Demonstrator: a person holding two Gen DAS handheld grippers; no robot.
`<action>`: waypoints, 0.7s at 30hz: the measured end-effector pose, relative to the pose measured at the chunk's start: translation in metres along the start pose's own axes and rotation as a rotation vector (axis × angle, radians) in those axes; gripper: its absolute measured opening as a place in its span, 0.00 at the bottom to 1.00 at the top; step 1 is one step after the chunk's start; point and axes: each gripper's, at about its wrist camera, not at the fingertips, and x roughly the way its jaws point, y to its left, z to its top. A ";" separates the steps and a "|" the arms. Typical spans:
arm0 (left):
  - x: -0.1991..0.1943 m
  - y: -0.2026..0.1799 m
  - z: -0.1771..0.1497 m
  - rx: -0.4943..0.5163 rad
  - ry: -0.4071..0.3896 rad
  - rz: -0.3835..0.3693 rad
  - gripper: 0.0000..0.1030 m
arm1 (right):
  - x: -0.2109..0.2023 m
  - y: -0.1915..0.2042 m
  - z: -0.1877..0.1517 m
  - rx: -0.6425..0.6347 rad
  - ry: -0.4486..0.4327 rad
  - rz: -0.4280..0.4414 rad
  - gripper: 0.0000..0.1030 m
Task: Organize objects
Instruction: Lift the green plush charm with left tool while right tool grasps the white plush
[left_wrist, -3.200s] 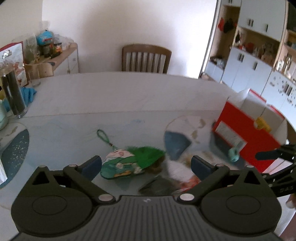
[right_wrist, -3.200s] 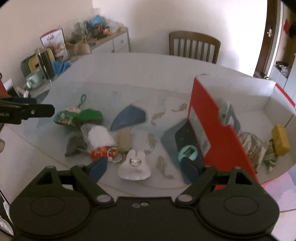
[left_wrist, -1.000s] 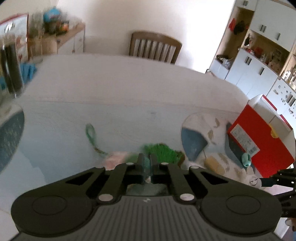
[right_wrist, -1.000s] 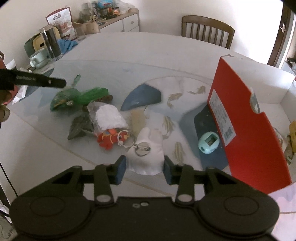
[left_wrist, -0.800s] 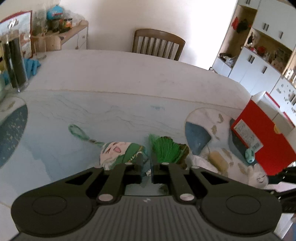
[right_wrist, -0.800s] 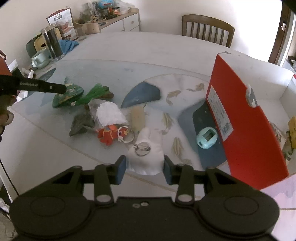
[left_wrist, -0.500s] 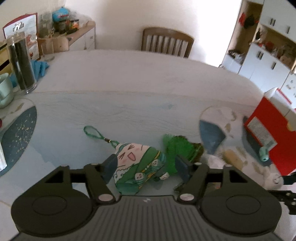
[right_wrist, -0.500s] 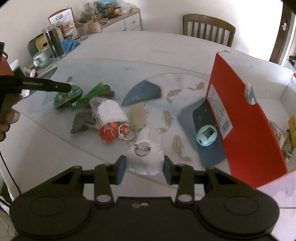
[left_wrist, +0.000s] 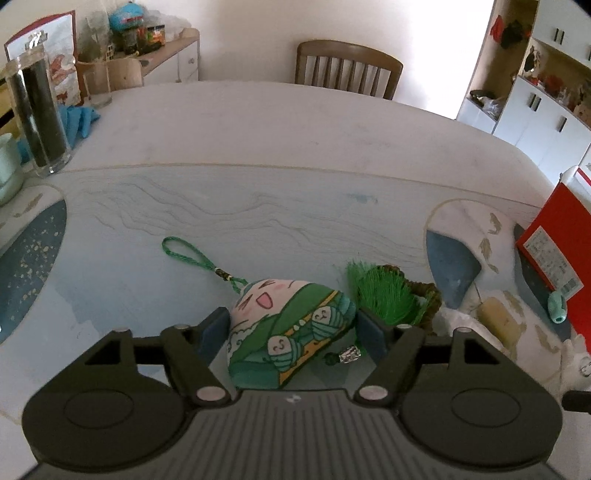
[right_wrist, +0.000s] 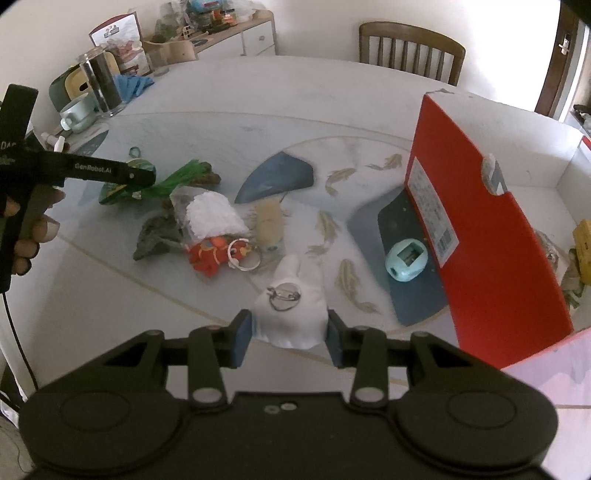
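Jaws of the left gripper (left_wrist: 291, 330) were closing around the green charm (left_wrist: 290, 328) for lifting; right gripper (right_wrist: 290, 334) clenched the white toy (right_wrist: 291, 314), box (right_wrist: 480, 236) waiting alongside.

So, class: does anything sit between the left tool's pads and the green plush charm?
Nothing visible does. The green plush charm lies directly between the closing left tool's pads; its green tassel trails outside the right pad.

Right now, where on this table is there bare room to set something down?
Free: the far table toward the chair, and the near-left edge before the toys. Crowded: from the green charm to the red box.
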 end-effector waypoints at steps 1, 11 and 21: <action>-0.001 0.000 0.000 0.000 -0.002 0.001 0.66 | -0.001 0.000 0.000 0.001 -0.001 0.000 0.39; -0.034 -0.009 0.007 -0.017 -0.045 0.007 0.61 | -0.026 -0.006 0.008 -0.011 -0.062 -0.003 0.39; -0.103 -0.073 0.043 0.077 -0.127 -0.077 0.61 | -0.072 -0.029 0.027 -0.031 -0.156 0.009 0.39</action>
